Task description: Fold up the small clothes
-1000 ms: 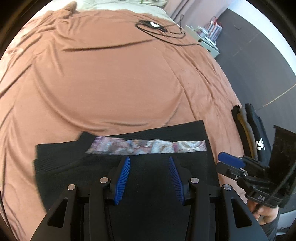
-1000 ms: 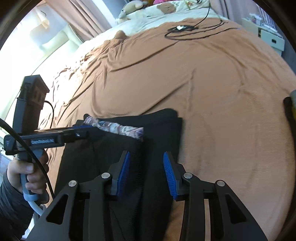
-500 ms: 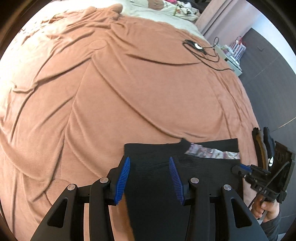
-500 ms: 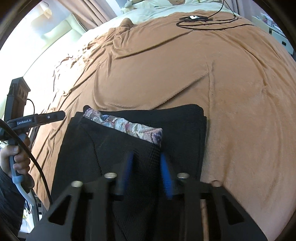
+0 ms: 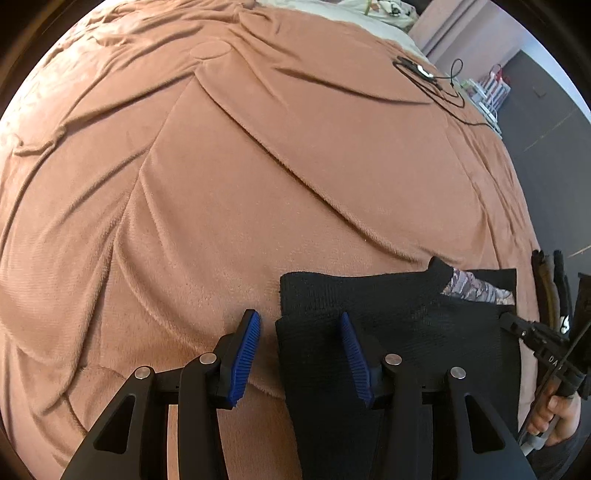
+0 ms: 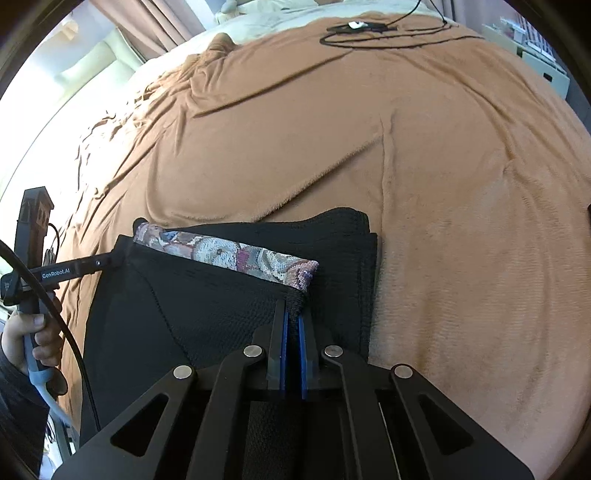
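Right gripper (image 6: pixel 291 325): clamped shut, blue pads pinching a bunched-up fold of the black garment (image 6: pixel 221 314), right under the near end of the patterned strip.

Left gripper (image 5: pixel 299 350): wide open, holding nothing. It straddles the garment's left edge: one blue pad over the blanket, the other over the black fabric. Can't tell if either pad actually touches.

Black garment (image 5: pixel 388 332): lying flat on the blanket, just ahead of and under both grippers. In the right wrist view it has stacked layers along its right edge, so it's at least partly folded.

Patterned strip (image 6: pixel 229 256): a floral woven band running slantwise across the garment, just ahead of the right gripper's tips. In the left view only a bit of it (image 5: pixel 476 291) peeks out, far to the right of the open jaws.

Blanket (image 5: pixel 258 166): brown, fuzzy, creased, all around the garment.

Cable (image 6: pixel 369 33): black loops with a small white thing, way out past the right gripper on the far side of the blanket.

Other clothes (image 5: pixel 550 291): dark pile at the blanket's right edge, well off to the left gripper's right.

Hands: his left (image 6: pixel 33 336) and right (image 5: pixel 554 417) each wrapped around a gripper handle.
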`<state>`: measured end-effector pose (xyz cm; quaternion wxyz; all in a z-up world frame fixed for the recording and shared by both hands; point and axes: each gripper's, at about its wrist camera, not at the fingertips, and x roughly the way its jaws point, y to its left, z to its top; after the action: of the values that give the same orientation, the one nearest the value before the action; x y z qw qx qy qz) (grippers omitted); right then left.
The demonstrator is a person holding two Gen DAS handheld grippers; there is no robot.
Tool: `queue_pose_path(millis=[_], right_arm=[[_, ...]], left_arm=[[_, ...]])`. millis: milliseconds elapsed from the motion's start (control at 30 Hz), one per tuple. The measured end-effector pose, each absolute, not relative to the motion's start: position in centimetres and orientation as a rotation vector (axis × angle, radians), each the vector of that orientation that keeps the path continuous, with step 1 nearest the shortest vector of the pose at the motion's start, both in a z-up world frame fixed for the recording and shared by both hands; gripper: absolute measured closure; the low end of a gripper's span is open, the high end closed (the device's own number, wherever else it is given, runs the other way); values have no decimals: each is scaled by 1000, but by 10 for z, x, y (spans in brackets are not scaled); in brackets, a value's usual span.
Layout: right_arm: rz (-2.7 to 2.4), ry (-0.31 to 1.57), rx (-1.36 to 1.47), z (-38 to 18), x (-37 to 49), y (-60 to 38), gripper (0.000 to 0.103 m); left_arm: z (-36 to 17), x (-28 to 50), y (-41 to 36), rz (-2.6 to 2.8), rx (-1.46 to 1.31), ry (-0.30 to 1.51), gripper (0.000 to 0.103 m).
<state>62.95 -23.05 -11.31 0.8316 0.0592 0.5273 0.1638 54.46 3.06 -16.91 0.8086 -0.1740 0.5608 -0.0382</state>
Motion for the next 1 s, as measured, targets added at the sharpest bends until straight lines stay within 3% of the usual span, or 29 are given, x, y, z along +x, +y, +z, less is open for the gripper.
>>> queue_pose_path(millis=[100,167,233,900,1000], right_arm=[[363,1139,149,-106,628,-232,95],[375,1137,149,-99,624,-234,79],[387,1115,143,-92,614,-240,41],[389,1177,220,-104,514,-281,41],[386,1178,232,-106,504,-284,50]], left_arm=[[-162,538,30,-82,-356,1203,54],[-159,529,31,-101,-373,1207,54],[-159,518,34,-124,-405,1214,54],[-165,395,13,-222,-510,1233,51],[-167,380,9,-232,-540,1238,52]])
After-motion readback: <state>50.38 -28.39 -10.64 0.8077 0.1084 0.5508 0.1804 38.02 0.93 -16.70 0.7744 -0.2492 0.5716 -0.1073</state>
